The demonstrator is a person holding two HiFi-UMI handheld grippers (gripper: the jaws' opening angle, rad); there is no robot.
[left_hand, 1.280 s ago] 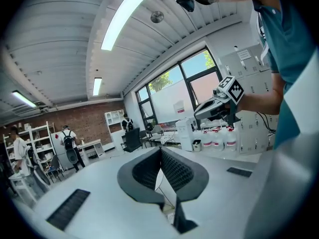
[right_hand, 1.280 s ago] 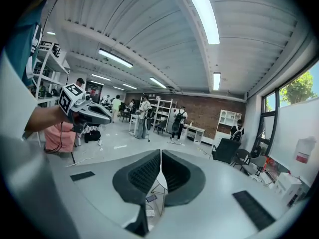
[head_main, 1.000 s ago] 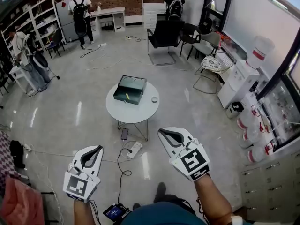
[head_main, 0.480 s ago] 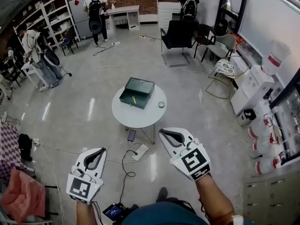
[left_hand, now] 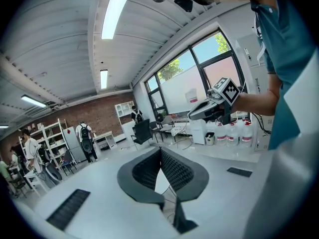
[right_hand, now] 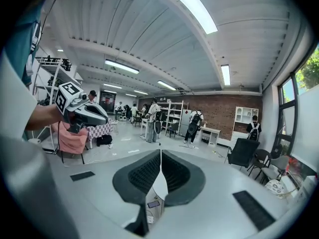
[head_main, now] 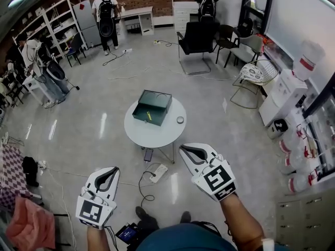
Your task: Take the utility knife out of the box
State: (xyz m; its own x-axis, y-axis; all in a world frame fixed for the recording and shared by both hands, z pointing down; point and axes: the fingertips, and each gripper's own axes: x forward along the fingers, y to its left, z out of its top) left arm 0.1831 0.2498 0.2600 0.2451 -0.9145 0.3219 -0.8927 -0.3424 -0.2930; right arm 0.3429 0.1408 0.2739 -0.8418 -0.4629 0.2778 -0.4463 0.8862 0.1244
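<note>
A dark green open box [head_main: 152,107] stands on a small round white table [head_main: 157,132] in the middle of the floor, well ahead of me. A yellow utility knife [head_main: 148,116] lies inside the box. My left gripper [head_main: 112,170] is held low at the left, shut with nothing in it, its pads meeting at the tip [left_hand: 160,151]. To the right of it my right gripper [head_main: 183,150] is shut and empty too [right_hand: 160,154]. Both point toward the table and are far short of it.
A small round object [head_main: 180,120] sits on the table beside the box. A phone [head_main: 148,154], a power strip [head_main: 158,170] and cables lie on the floor under the table. A black chair [head_main: 196,38] stands beyond, water bottles [head_main: 293,166] at the right, and people at the back.
Both grippers have been carried forward toward the table, staying shut. The table and box sit a little lower in the head view.
</note>
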